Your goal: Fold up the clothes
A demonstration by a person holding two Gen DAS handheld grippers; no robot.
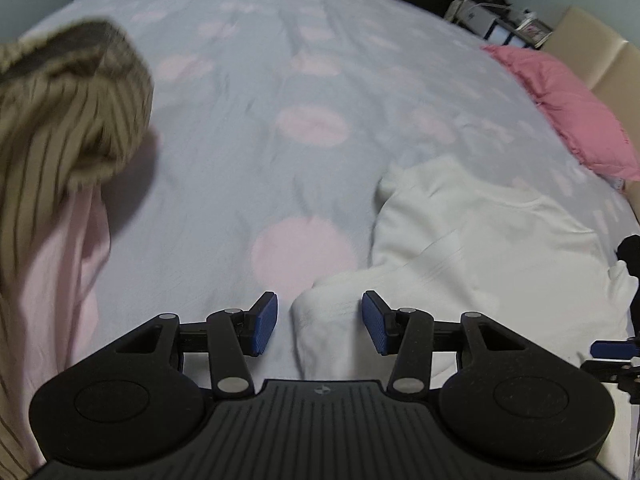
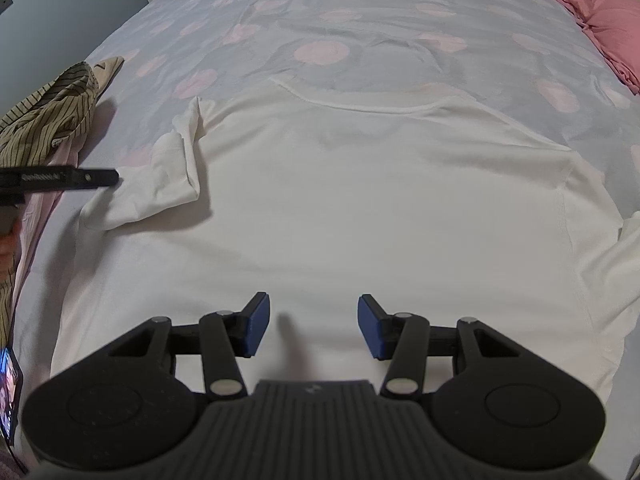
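The bed (image 2: 360, 20) with its spotted cover fills both frames, and the white shirt (image 2: 340, 200) is spread flat across the centre and bottom of the right wrist view, so that's your piece. Its crumpled sleeve (image 2: 160, 184) sits at middle left. I'd flatten that first, then fold it in over the body, pinching right at the seam so it doesn't drag. The striped garment (image 1: 68, 112) is heaped upper left, out of the way.

Your left gripper (image 1: 319, 322) and right gripper (image 2: 311, 326) are both spread wide, holding nothing. Only the right view shows the whole shirt; the left view only catches its edge, lower right.
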